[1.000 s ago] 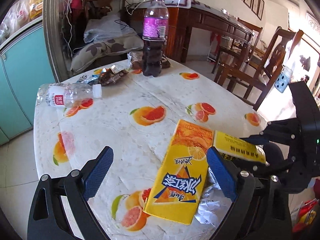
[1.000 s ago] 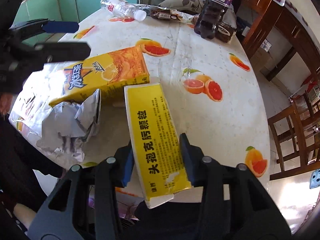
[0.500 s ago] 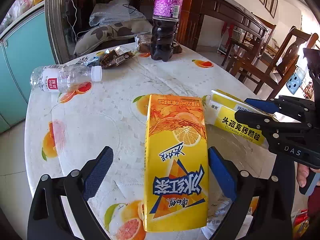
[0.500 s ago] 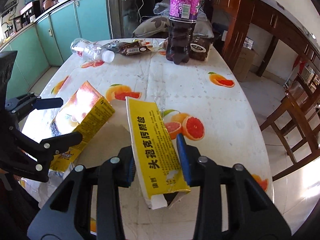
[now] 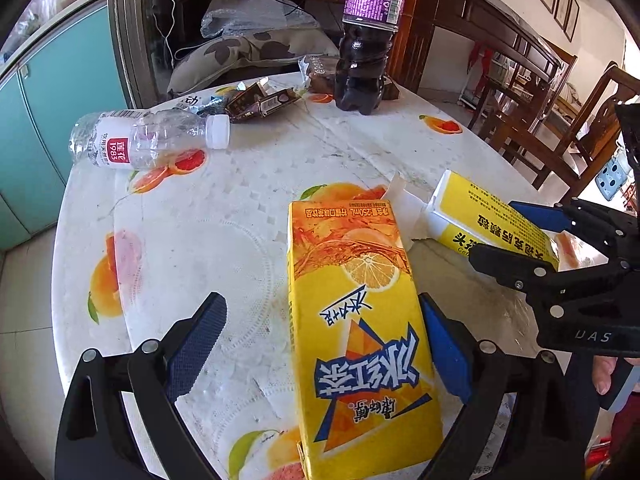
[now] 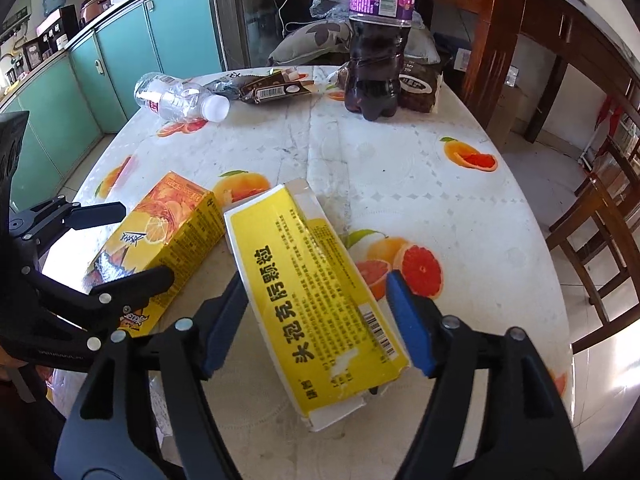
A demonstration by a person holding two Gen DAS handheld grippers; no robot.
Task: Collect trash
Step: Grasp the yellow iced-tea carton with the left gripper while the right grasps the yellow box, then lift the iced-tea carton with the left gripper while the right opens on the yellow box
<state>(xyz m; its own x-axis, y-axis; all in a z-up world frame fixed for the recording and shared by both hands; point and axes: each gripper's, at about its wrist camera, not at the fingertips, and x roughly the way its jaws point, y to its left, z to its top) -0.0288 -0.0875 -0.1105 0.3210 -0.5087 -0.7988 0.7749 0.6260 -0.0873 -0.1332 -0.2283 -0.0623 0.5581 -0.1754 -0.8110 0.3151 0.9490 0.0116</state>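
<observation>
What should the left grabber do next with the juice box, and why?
Probably close. The left gripper is open around the yellow iced-tea carton: one blue pad touches it, the other stands apart. The right gripper seems to hold the yellow medicine box.

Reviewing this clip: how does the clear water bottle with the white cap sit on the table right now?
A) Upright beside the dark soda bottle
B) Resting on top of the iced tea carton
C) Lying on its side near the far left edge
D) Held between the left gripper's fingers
C: the clear water bottle lies on its side near the table's far left edge, apart from both grippers.
</observation>
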